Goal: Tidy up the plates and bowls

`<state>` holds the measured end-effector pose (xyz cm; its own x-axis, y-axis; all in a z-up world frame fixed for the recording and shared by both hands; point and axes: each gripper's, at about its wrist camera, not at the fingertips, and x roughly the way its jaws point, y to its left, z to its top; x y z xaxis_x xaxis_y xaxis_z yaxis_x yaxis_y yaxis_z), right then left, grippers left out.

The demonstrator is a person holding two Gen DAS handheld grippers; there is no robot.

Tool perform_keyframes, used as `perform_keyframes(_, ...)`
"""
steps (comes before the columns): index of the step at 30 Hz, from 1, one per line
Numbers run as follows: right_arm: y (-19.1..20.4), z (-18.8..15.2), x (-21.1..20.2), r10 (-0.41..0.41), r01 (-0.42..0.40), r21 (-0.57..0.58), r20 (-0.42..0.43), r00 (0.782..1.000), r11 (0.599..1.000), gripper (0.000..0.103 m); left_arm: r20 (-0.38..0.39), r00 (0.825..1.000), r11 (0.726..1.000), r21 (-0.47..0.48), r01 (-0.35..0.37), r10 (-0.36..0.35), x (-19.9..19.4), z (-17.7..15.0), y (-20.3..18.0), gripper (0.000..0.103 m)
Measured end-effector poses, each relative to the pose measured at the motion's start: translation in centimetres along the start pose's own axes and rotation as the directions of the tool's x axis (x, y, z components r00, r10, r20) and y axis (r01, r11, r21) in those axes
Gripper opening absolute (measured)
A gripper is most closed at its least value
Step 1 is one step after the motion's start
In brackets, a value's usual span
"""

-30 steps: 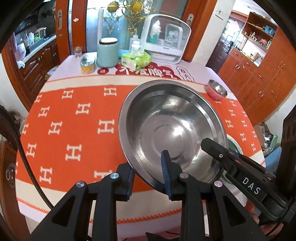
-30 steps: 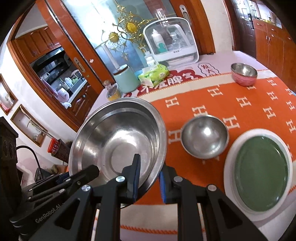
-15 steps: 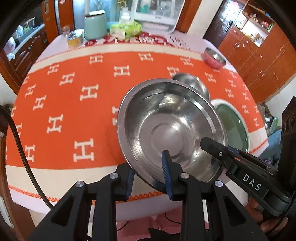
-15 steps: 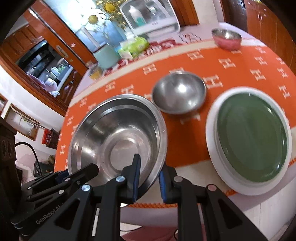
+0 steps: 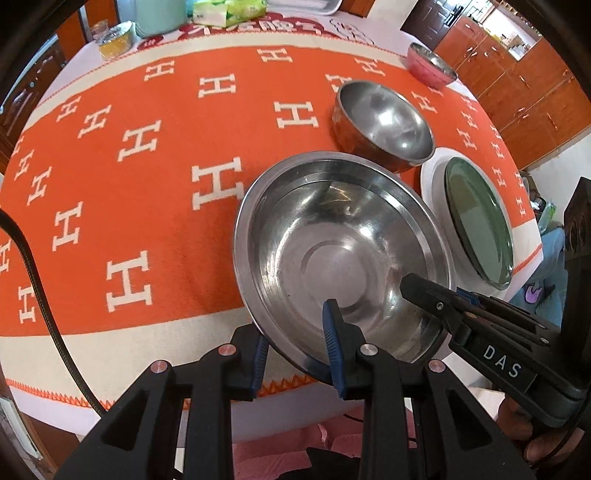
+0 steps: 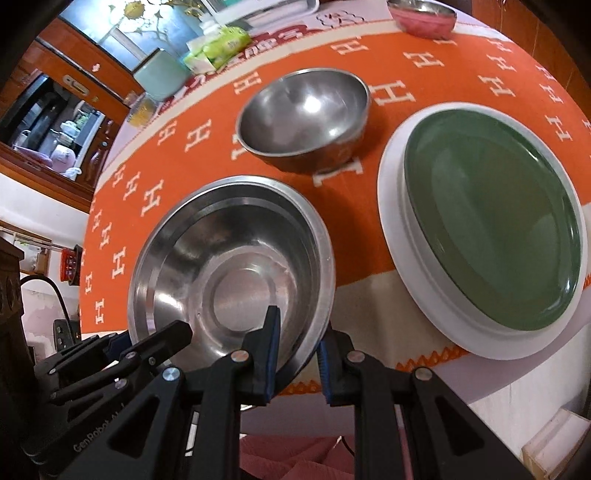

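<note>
Both grippers hold one large steel bowl (image 5: 343, 251) by its near rim, over the front edge of the table. My left gripper (image 5: 295, 332) is shut on the rim; the bowl also shows in the right wrist view (image 6: 229, 280), where my right gripper (image 6: 297, 339) is shut on its rim. A smaller steel bowl (image 5: 384, 122) stands on the orange cloth behind it, also in the right wrist view (image 6: 306, 114). A green plate (image 6: 491, 214) lies on a white plate (image 6: 395, 206) to the right; the green plate shows in the left wrist view (image 5: 480, 221).
A pink bowl (image 5: 430, 66) stands at the far right of the table. A mint canister (image 6: 160, 74), a tissue pack (image 6: 218, 46) and a small jar (image 5: 116, 35) stand at the back. The orange tablecloth (image 5: 129, 147) covers the round table. Wooden cabinets stand to the right.
Both grippers have carried the large steel bowl downward and tilted toward the table. The small bowl and the plates now show closer and more from above.
</note>
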<state>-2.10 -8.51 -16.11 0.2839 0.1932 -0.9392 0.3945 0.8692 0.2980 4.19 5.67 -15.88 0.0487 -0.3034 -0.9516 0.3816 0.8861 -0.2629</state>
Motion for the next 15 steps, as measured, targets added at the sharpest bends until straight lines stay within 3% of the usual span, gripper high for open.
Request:
perform_keyframes(6,0.2,0.2,0.8,-0.023,0.024,0.016,-0.034,0.999,1.0,0.019,-0.033,0.999,1.0,0.015,0.012,-0.012,1.1,0.4,0.4,0.027)
perform_keyframes(15,1.2,0.8,1.4,-0.132,0.132,-0.008,-0.033,0.991,0.991,0.019,-0.079,0.997,0.997,0.073,0.023,-0.017,2.2,0.6,0.4,0.027)
